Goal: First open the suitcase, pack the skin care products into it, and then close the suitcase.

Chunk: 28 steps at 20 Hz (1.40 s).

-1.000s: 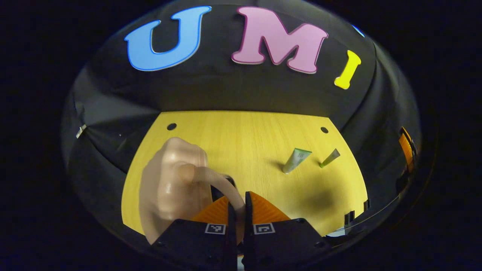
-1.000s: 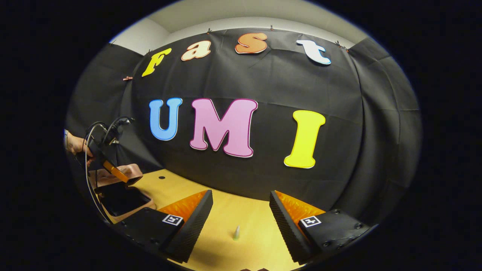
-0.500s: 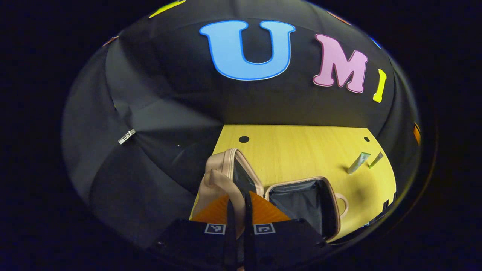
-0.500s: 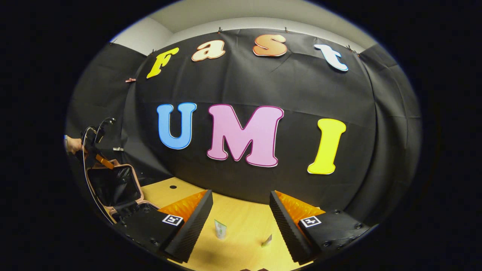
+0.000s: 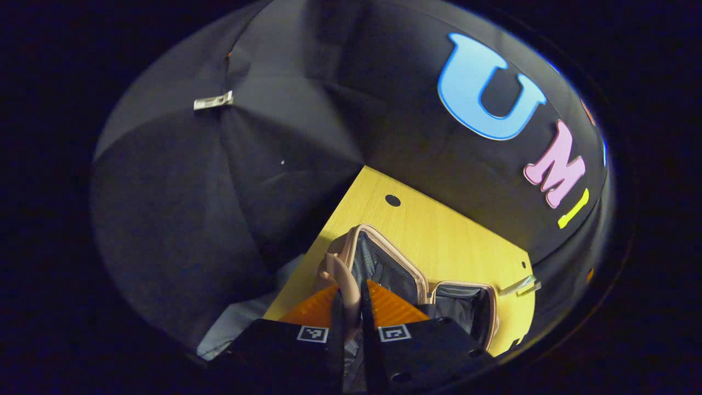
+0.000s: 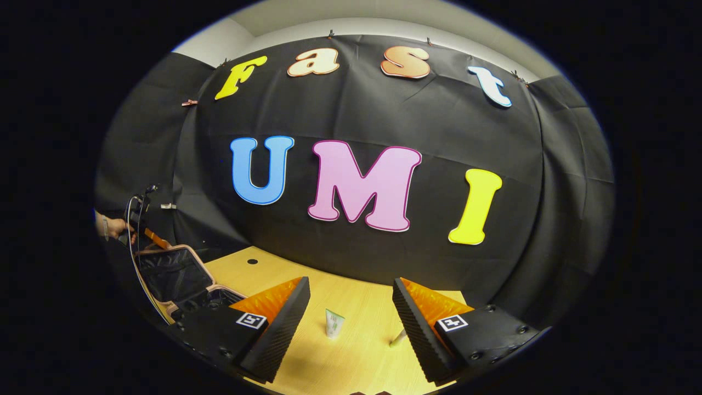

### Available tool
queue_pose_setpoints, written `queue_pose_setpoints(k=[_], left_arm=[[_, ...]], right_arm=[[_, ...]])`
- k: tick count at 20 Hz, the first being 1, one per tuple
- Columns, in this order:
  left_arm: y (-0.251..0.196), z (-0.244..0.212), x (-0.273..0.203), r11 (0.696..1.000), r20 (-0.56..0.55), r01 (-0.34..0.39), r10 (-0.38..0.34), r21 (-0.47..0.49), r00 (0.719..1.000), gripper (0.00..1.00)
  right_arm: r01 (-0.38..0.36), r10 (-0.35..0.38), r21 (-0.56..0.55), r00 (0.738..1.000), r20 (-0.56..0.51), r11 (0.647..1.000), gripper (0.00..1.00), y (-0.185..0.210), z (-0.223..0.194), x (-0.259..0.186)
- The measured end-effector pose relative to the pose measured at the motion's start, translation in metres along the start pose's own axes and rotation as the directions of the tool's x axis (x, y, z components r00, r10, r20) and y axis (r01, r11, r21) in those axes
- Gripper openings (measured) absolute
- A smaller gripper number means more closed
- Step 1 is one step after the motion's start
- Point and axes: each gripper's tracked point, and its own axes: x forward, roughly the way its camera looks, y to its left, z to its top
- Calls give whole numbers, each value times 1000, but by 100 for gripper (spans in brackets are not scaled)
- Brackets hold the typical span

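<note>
The left tool (image 5: 351, 310) is clamped on the handle (image 5: 341, 278) of the suitcase lid (image 5: 378, 263); the light suitcase (image 6: 175, 280) lies open on the counter (image 6: 362, 351). The right tool (image 6: 351, 323) is spread wide above two soft, light tubes (image 6: 333, 322); grip mid-body.

suitcase (image 6: 175, 280): open on the table (image 6: 362, 351), at 9 o'clock in the right gripper view, lid raised behind its base
left hand-held gripper (image 6: 151, 238): at the lid's top edge, at 9 o'clock
larger tube (image 6: 333, 322): on the table at 6 o'clock, between the right hand-held gripper (image 6: 351, 323) fingers
slimmer tube (image 6: 398, 337): just right of the larger one, beside the right finger
booth wall: behind the table
</note>
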Motion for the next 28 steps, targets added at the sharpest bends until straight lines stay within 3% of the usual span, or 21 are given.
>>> queue_pose_setpoints(k=[1,3,4,6,8,11,12,13,14,16,18,20,22,24,26,28], left_arm=[[3,-3,-1,998,-1,34,-34,-54,999,26],[2,-11,-7,983,10,128,-128,-131,992,73],[9,-9,6,976,18,140,-139,-165,990,97],[19,-13,5,944,25,194,-194,-266,981,94],[34,-17,9,894,40,222,-224,-389,974,94],[63,-27,10,816,75,238,-234,-527,969,94],[81,-25,10,805,105,224,-199,-549,974,92],[131,-35,17,860,76,46,-8,-508,997,90],[165,-49,14,866,19,-82,105,-493,994,96],[176,-80,8,843,-104,-135,94,-520,990,94],[184,-81,-2,884,-66,-179,167,-432,984,92],[171,-74,-11,909,20,-192,215,-370,976,95],[146,-45,-38,937,141,-157,209,-311,968,94],[99,-7,-69,975,274,-101,154,-198,949,94],[32,18,-103,998,363,-43,55,-41,930,94],[-37,23,-121,991,358,0,-48,135,933,94]], right_arm=[[4,-4,-3,1000,-2,1000,96,2,1,-1],[6,-6,-12,1000,-5,1000,96,6,2,-3],[6,-6,-17,1000,-7,1000,96,8,2,-2],[-6,6,-28,1000,-19,1000,96,15,1,0],[-20,20,-46,1000,-21,999,96,23,4,2],[-48,45,-97,999,-30,994,96,37,9,3],[-64,60,-115,997,-38,991,96,44,9,3],[-76,70,-134,997,-46,988,96,49,9,4],[-83,77,-143,996,-50,986,96,51,10,4],[-93,87,-143,995,-51,985,96,59,10,6],[-85,79,-131,996,-47,988,96,59,12,8],[-74,69,-113,996,-51,991,96,56,10,10],[-47,42,-97,997,-60,994,96,46,1,13],[-9,4,-69,997,-73,998,96,33,-14,17],[44,-48,-48,996,-79,998,97,16,-31,22],[94,-97,-38,991,-93,995,96,-1,-48,25]])
